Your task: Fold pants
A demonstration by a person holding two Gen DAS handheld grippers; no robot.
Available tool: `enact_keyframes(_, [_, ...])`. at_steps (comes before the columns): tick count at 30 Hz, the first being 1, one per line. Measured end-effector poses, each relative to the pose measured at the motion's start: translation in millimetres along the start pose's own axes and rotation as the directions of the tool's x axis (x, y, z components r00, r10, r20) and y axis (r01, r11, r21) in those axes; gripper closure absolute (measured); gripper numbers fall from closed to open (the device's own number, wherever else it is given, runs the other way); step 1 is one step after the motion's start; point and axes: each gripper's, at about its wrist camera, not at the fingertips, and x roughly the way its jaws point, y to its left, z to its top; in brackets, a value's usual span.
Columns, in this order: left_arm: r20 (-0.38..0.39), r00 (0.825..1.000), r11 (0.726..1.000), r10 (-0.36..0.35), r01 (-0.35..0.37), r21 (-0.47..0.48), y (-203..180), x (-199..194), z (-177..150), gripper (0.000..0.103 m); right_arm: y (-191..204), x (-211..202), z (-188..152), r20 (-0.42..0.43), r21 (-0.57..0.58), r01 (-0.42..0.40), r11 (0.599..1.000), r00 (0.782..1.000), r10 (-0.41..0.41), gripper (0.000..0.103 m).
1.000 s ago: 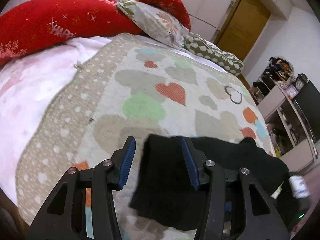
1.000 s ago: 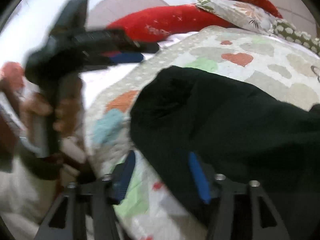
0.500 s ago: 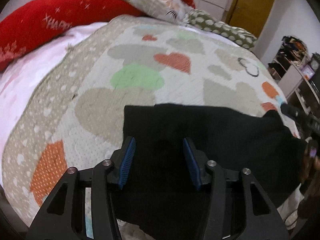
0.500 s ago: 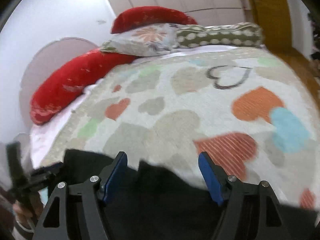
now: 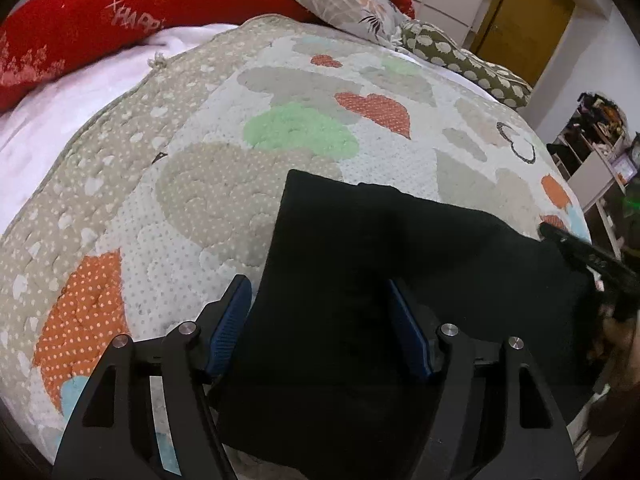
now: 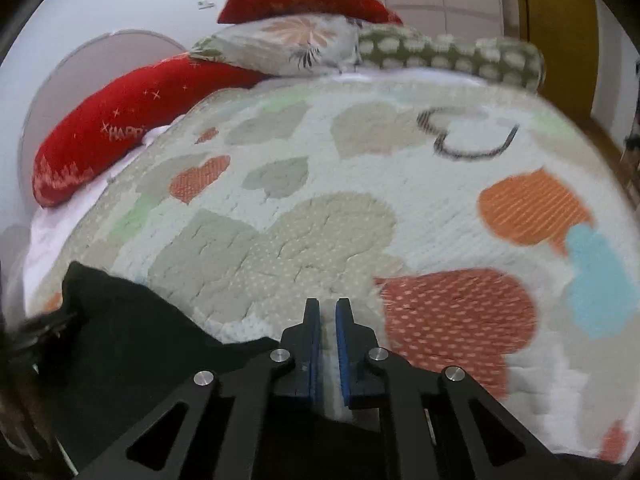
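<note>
Lying across the near part of the heart-patterned quilt (image 5: pixel 224 208), the black pants (image 5: pixel 360 280) serve as the landmark for everything else. They form a dark, roughly rectangular slab already doubled over, with one straight short edge facing the left and a long edge running away to the right.

Left of that short edge, the quilt shows an orange heart, and beyond it the red pillow (image 5: pixel 100 20) sits far off at the head of the bed. Over the pants' left end hangs the left gripper (image 5: pixel 320 320); its jaws have just been opening and now stand wide apart, one blue pad off the cloth's left edge and the other over the fabric, neither pressing on it.

At the pants' right end, the right gripper (image 6: pixel 328 320) has just been closing, and its pads are now drawn together with only a sliver of pale quilt showing between them. No black cloth is visible in that gap, so it appears to hold nothing.

Judging by the drape, the fabric is soft, light and limp, likely to sag and slide on the quilt if lifted by one point. The sensible holds are the two corners of one short edge, pinched through all layers together.
</note>
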Motion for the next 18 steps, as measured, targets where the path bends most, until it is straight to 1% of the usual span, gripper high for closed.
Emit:
enact_keyframes(2, [0.012,1.0,1.0,0.029,-0.029,-0.01,0,-11,2,0.034,-6,-12,1,0.02,0.042,0.004,0.999,1.0,-0.005,0.095])
enact_keyframes(3, [0.053,0.998,0.999,0.046,-0.046,-0.004,-2,-24,2,0.034,-12,-27,-2,0.043,0.083,-0.002,0.997,0.999,-0.001,0.095])
enact_keyframes(5, [0.102,0.993,0.998,0.052,-0.054,0.016,-7,-38,4,0.034,-20,-56,-11,0.072,0.145,-0.024,0.989,0.997,0.014,0.093])
enact_keyframes(7, [0.138,0.99,0.998,0.024,-0.031,0.048,-19,-51,8,0.034,-20,-82,-23,0.102,0.15,-0.062,0.987,0.994,0.046,0.091])
enact_keyframes(9, [0.154,0.988,0.997,-0.017,0.005,0.078,-34,-56,10,0.034,-8,-89,-34,0.097,0.106,-0.072,0.992,0.993,0.061,0.089])
enact_keyframes(11, [0.139,0.989,0.993,-0.045,0.029,0.114,-53,-49,11,0.034,2,-82,-49,0.041,0.051,-0.035,0.998,0.999,0.033,0.089])
enact_keyframes(13, [0.105,0.993,0.989,-0.058,0.042,0.145,-71,-34,10,0.034,-2,-70,-64,-0.01,0.045,0.027,0.999,1.0,-0.026,0.089])
enact_keyframes(14, [0.083,0.995,0.987,-0.062,0.049,0.156,-78,-25,8,0.034,-9,-68,-73,-0.016,0.069,0.029,0.997,0.999,-0.028,0.089])
enact_keyframes(15, [0.052,0.997,0.984,-0.058,0.049,0.169,-84,-15,6,0.034,-21,-77,-83,0.018,0.117,-0.01,0.993,1.0,0.008,0.089])
enact_keyframes(17, [0.001,0.999,0.981,-0.039,0.038,0.192,-90,1,1,0.034,-41,-90,-96,0.03,0.173,0.017,0.985,0.999,-0.022,0.089])
enact_keyframes(18, [-0.003,1.0,0.98,-0.019,0.019,0.2,-91,7,-1,0.034,-49,-97,-100,0.04,0.189,0.023,0.982,0.999,-0.031,0.089])
